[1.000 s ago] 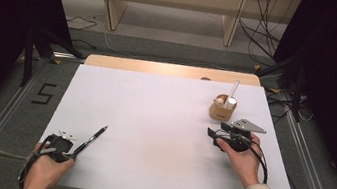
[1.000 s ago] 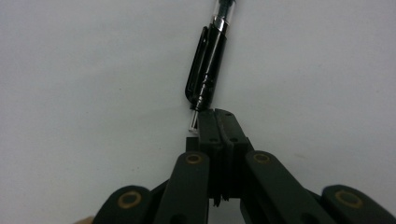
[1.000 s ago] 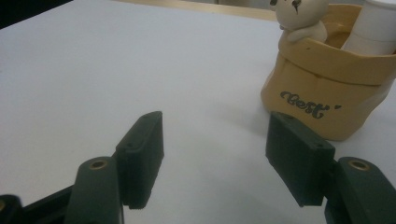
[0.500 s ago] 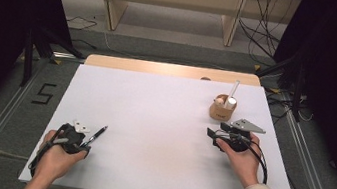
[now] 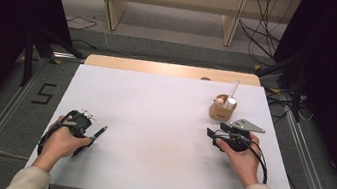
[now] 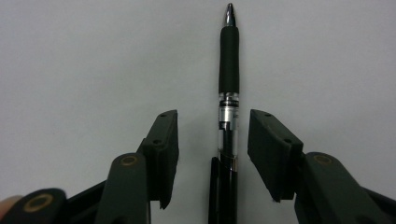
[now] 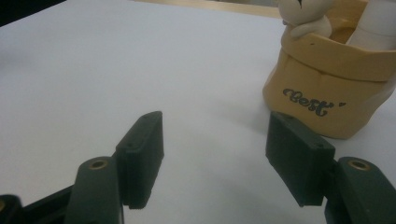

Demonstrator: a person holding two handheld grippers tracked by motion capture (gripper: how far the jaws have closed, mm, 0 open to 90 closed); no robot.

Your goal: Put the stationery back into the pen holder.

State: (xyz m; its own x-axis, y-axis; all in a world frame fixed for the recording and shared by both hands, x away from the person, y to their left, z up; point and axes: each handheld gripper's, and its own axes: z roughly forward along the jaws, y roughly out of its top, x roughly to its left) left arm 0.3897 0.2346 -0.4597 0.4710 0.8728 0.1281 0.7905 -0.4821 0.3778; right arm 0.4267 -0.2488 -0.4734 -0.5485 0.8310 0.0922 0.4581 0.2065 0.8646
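While my left gripper [image 6: 212,156] has just been opening, jaws straddling the black pen [image 6: 228,121] untouched near the table's [image 5: 163,119] left edge, right gripper [image 7: 215,158] wide, empty.

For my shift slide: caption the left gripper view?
Left gripper, jaws just opened, straddling a black pen lying on the white table.

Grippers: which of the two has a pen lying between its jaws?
The left gripper: a black pen lies on the table between its jaws, which have just been opening. The right gripper has bare table between its jaws, beside the tan holder.
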